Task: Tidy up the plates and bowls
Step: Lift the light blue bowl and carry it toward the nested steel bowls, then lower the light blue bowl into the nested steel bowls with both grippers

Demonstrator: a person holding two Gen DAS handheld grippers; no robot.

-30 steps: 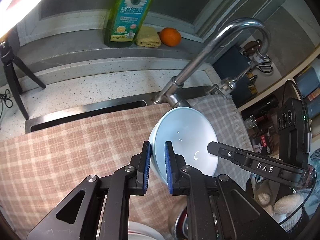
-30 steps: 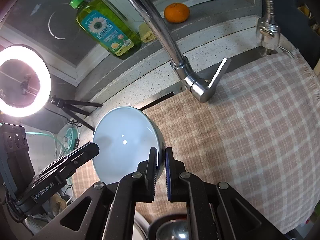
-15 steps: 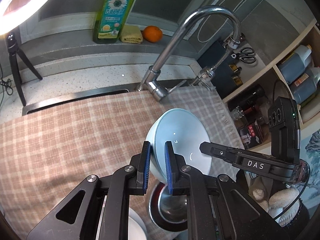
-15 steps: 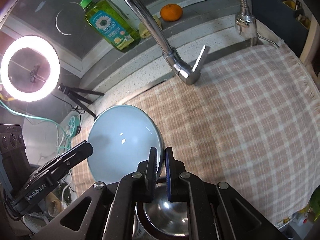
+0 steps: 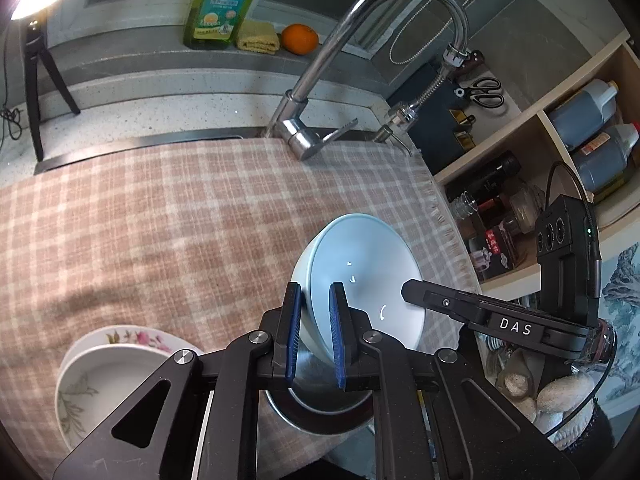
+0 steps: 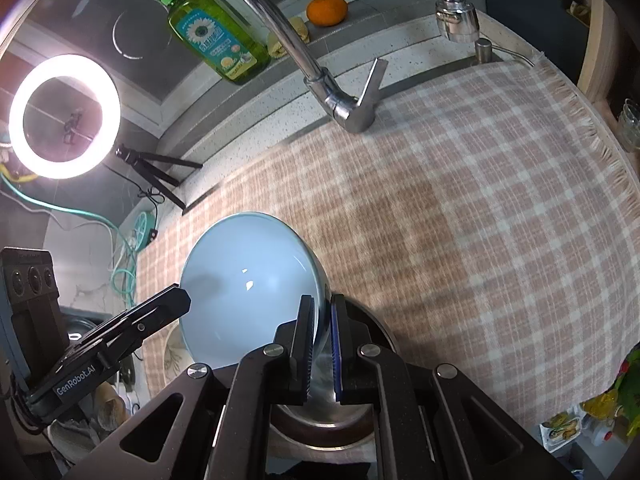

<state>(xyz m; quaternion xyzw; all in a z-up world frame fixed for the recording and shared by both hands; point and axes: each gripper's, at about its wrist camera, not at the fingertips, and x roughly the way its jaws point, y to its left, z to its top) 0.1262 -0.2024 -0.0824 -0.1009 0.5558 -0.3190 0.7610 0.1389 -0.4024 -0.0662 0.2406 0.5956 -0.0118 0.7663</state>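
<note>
A pale blue bowl (image 5: 360, 276) is held by both grippers on opposite sides of its rim, tilted, above a steel bowl (image 5: 316, 412) on the checked cloth. My left gripper (image 5: 314, 332) is shut on its left rim. My right gripper (image 6: 322, 340) is shut on its right rim; the blue bowl (image 6: 248, 280) fills the lower left of that view, with the steel bowl (image 6: 328, 420) under it. A floral plate (image 5: 116, 376) lies on the cloth to the left of the steel bowl.
The checked cloth (image 5: 160, 216) covers the sink. A tall tap (image 5: 320, 60) stands behind it. Dish soap (image 6: 216, 40), a sponge and an orange (image 5: 300, 38) sit on the back ledge. A shelf with bottles (image 5: 580, 128) is at the right. A ring light (image 6: 60, 116) stands at the left.
Both grippers have pulled back toward the near edge with the blue bowl. The steel bowl and then the floral plate have come into view beneath it.
</note>
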